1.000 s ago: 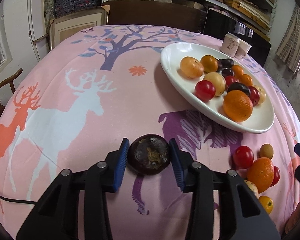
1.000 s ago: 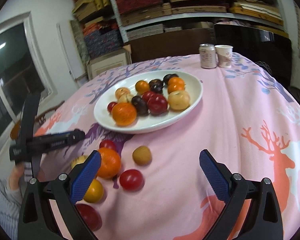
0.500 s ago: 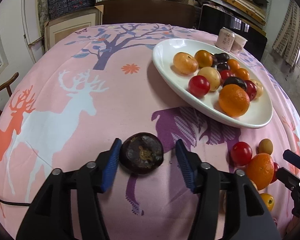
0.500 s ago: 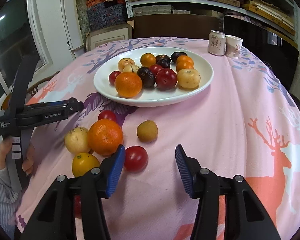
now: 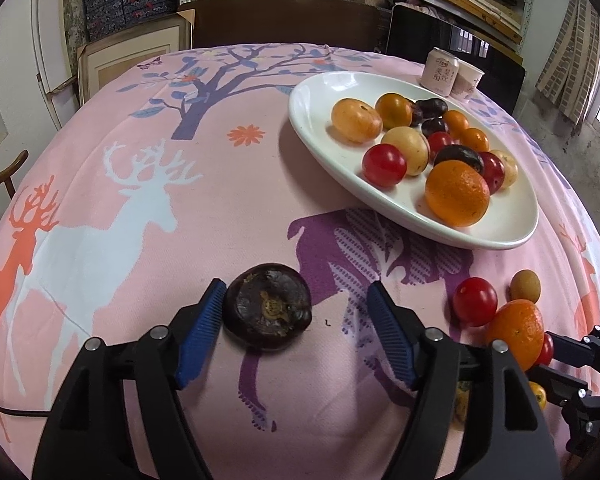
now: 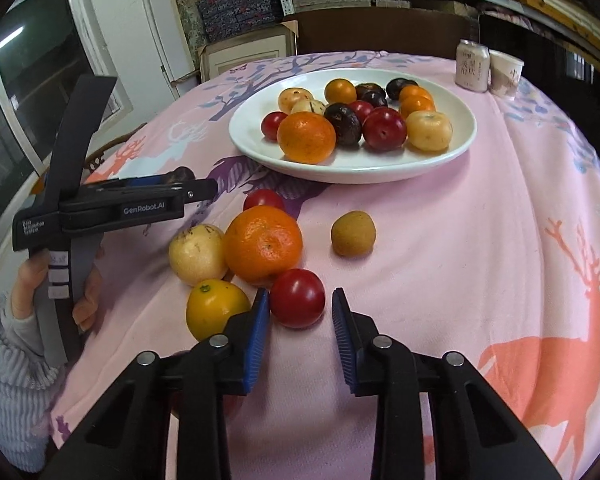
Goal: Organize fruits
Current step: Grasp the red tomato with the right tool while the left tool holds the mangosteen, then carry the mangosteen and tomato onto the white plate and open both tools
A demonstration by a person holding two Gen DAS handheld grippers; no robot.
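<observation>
Now your left gripper [image 5: 296, 316] gapes, one pad touching the dark fruit [image 5: 267, 306]; your right gripper [image 6: 300, 334] straddles a tomato [image 6: 297, 298], unclenched.

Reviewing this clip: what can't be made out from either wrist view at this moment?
- Left wrist view: the yellow fruit and another beside it are mostly hidden behind the left gripper finger and the right gripper's body.
- Right wrist view: the dark fruit is almost wholly hidden behind the left gripper.
- Right wrist view: whether the right gripper pads touch the red fruit.
- Both views: print on the can and cup is too small.
</observation>
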